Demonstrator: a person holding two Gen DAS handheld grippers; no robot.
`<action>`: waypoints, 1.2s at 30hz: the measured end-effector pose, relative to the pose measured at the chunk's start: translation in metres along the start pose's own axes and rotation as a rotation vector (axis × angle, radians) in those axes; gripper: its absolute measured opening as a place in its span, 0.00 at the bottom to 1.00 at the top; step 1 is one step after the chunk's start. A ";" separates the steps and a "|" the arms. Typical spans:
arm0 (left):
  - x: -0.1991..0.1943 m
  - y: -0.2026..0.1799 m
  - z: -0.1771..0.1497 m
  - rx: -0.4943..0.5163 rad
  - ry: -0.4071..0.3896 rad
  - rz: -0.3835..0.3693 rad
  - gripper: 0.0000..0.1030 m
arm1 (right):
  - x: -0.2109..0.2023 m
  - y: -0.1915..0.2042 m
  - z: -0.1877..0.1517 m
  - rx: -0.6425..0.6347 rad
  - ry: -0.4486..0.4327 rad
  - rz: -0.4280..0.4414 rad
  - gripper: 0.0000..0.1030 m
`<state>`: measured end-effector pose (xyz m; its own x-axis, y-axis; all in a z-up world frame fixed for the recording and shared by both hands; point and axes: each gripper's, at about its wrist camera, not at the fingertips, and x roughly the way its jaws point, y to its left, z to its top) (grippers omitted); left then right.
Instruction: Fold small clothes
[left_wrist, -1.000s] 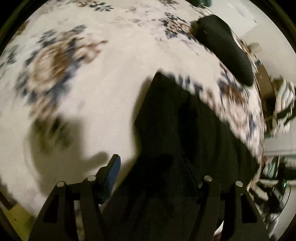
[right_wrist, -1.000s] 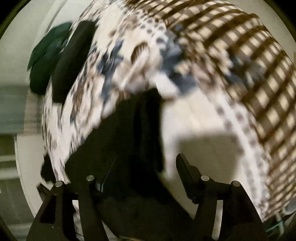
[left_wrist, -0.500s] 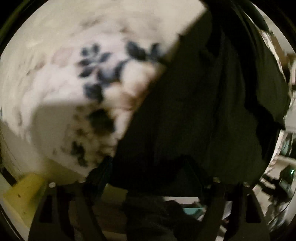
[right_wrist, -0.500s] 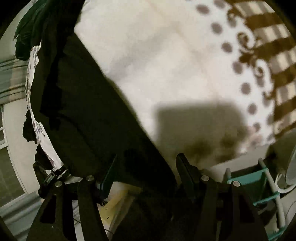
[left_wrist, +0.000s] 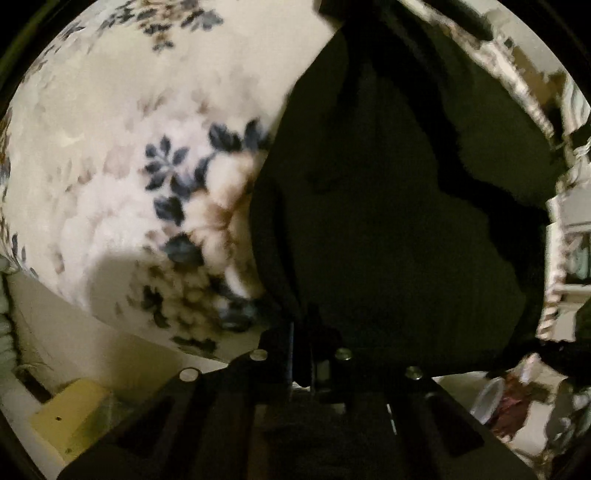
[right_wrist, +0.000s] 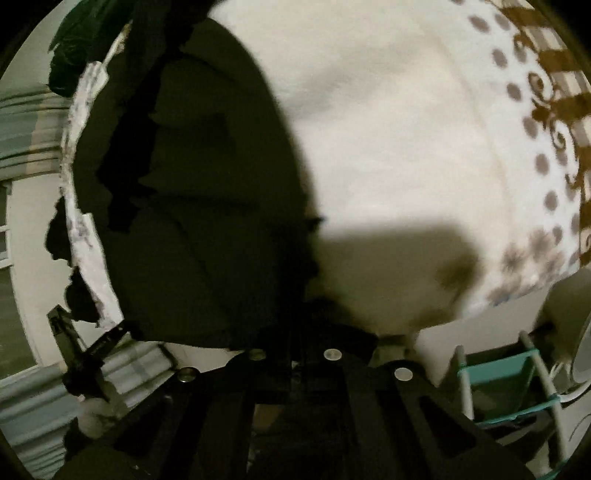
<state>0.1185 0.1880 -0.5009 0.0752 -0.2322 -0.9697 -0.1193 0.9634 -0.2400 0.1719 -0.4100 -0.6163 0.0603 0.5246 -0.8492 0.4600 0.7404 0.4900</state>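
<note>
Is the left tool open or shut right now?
Shut on the black garment: the left tool's fingers meet at the cloth's near edge, no gap showing.

The black garment (left_wrist: 388, 221) is too dark to show type or folds and covers the fingertips of the left gripper (left_wrist: 303, 332) and right gripper (right_wrist: 295, 332). The floral cover (left_wrist: 147, 166) is blurred.
</note>
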 end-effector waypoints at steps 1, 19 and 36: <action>-0.010 0.001 0.002 -0.007 -0.011 -0.023 0.04 | -0.005 0.003 -0.001 0.004 -0.001 0.017 0.03; -0.106 -0.030 0.243 -0.169 -0.258 -0.337 0.04 | -0.172 0.081 0.156 0.093 -0.287 0.302 0.03; -0.051 0.003 0.293 -0.290 -0.123 -0.405 0.68 | -0.154 0.067 0.231 0.118 -0.402 0.144 0.77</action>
<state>0.4048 0.2419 -0.4395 0.2861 -0.5453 -0.7879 -0.3251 0.7182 -0.6152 0.3982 -0.5386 -0.4978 0.4602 0.3964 -0.7944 0.5183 0.6065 0.6029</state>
